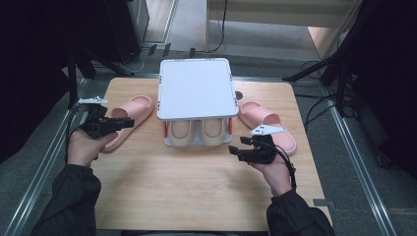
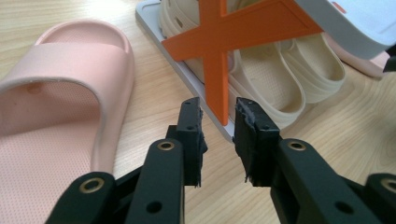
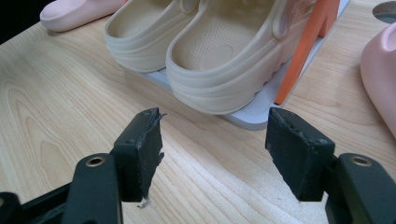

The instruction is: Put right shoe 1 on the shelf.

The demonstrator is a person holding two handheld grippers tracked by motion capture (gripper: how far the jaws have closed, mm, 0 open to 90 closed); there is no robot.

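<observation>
A: High view: left pink slipper (image 1: 129,118) lies flat on the table (image 1: 196,191), left of the shoe rack (image 1: 195,88), toe end toward the person. Left gripper (image 1: 129,122) sits over its near edge.

B: Holding it?

A: No. Left gripper view: jaws narrowed to a small gap, nothing between them; slipper (image 2: 60,107) is off to their left, orange cross brace (image 2: 219,51) of the rack straight ahead.

B: Right side?

A: Right gripper (image 1: 235,147) hovers just in front of the rack, jaws spread wide and empty. Right gripper view: beige clogs (image 3: 210,60) side by side on the rack's lower tray (image 3: 254,114). Second pink slipper (image 1: 268,125) lies right of the rack, beside that gripper.
</observation>
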